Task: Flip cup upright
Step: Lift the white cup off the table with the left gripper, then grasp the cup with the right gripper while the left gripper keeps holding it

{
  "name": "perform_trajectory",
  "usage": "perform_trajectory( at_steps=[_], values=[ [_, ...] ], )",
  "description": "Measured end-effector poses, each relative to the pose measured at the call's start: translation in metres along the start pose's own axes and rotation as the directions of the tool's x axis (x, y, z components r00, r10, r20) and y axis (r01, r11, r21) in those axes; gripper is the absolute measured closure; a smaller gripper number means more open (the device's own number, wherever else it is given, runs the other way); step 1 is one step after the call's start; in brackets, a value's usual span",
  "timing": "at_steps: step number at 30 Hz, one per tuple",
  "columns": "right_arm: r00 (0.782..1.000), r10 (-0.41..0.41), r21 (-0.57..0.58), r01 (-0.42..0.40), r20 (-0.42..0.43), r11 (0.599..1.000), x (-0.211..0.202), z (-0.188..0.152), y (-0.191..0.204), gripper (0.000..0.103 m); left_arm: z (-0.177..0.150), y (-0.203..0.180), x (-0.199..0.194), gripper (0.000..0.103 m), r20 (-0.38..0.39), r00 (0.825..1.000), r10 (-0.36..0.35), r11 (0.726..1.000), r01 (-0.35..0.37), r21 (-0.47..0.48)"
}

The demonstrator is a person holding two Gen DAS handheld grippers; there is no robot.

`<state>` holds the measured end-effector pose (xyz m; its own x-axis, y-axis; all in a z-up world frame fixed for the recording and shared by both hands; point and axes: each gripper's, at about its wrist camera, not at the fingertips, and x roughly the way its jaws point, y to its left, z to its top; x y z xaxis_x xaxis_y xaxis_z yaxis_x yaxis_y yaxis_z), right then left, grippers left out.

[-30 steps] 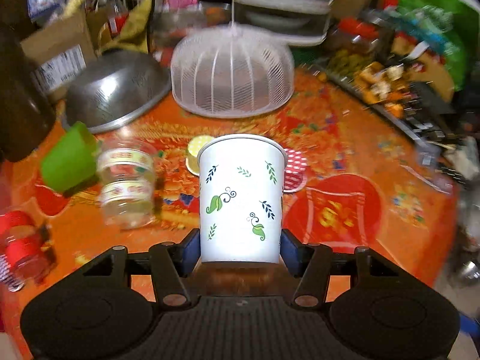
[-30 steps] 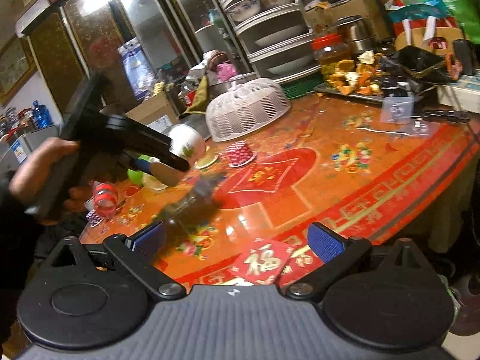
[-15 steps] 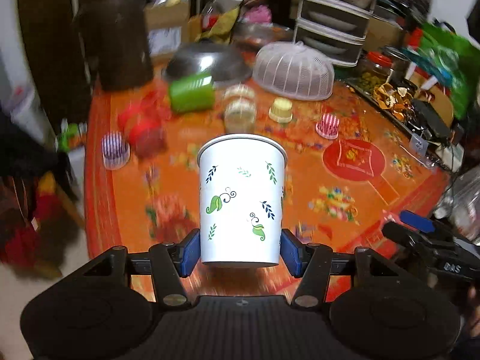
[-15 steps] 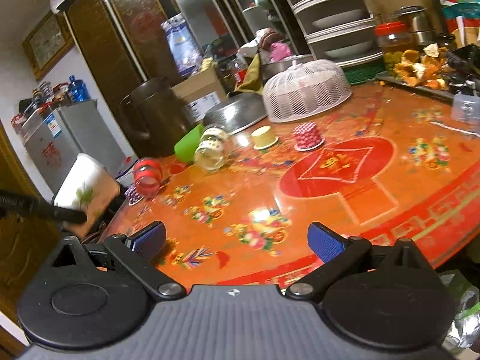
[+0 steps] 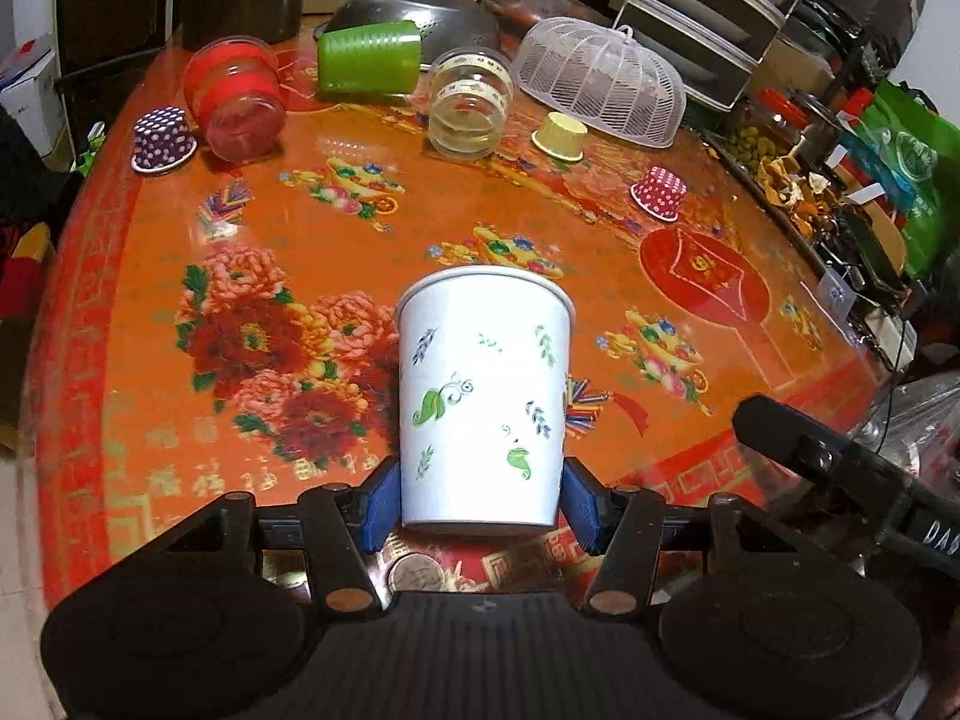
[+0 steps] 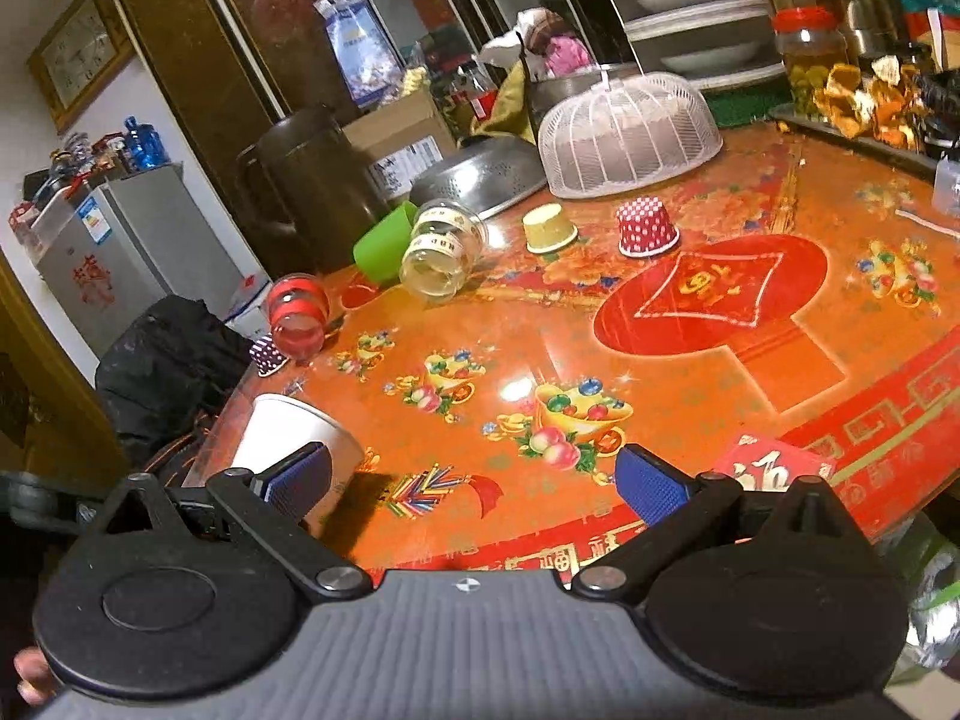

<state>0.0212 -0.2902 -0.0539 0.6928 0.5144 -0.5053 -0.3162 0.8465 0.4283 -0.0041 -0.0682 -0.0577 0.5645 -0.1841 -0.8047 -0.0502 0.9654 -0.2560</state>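
White leaf-printed cup [image 5: 483, 402] sits clamped between the left gripper [image 5: 482, 501] pads, rim away from the camera, over the orange table's [image 5: 600, 324] near edge, while the right gripper [image 6: 474, 480] gapes wide, holding nothing.

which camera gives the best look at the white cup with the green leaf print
The left wrist view. The white cup sits centred and unobstructed there, clamped near its base between the left gripper jaws. In the right wrist view the cup shows only at the table's edge, half hidden behind the open right gripper.
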Motion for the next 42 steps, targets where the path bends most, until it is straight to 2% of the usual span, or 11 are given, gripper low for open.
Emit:
perform_trajectory(
  at_steps=[3,5,8,11,14,16,22,27,42],
  values=[
    [0.997,0.022,0.055,-0.018,-0.076,0.998,0.013,0.008,0.002,0.001,-0.002,-0.005,0.003,0.044,0.006,1.0,0.005,1.0,-0.005,0.001],
    [0.984,0.074,0.101,-0.058,-0.163,0.993,0.025,0.018,0.007,0.001,-0.003,-0.006,0.002,0.044,0.014,1.0,0.005,1.0,-0.006,0.002],
    [0.949,0.178,0.166,-0.138,-0.26,0.976,0.045,0.033,0.019,0.001,-0.002,-0.003,0.001,0.044,0.016,1.0,-0.006,1.0,0.006,-0.006],
    [0.906,0.24,0.229,-0.166,-0.349,0.959,0.068,0.045,0.03,0.001,-0.001,-0.001,0.001,0.044,0.013,1.0,-0.022,1.0,0.022,-0.015],
    [0.878,0.266,0.279,-0.16,-0.398,0.947,0.085,0.051,0.039,0.001,-0.001,0.002,-0.001,0.044,0.007,0.999,-0.032,0.999,0.032,-0.027],
    [0.868,0.264,0.287,-0.148,-0.421,0.946,0.092,0.052,0.043,0.001,-0.001,0.003,-0.001,0.044,0.005,0.999,-0.04,0.999,0.04,-0.032],
    [0.859,0.202,0.266,-0.081,-0.47,0.961,0.106,0.052,0.045,0.016,0.0,0.007,0.0,0.044,0.007,0.998,-0.054,0.998,0.055,-0.042],
    [0.858,0.17,0.221,-0.068,-0.484,0.973,0.107,0.052,0.048,0.024,0.001,0.007,0.001,0.044,0.003,0.999,-0.05,0.998,0.05,-0.035],
    [0.849,0.132,0.137,-0.071,-0.512,0.988,0.116,0.057,0.057,0.031,0.001,-0.007,0.002,0.044,-0.008,1.0,0.013,1.0,-0.013,-0.013]
  ],
)
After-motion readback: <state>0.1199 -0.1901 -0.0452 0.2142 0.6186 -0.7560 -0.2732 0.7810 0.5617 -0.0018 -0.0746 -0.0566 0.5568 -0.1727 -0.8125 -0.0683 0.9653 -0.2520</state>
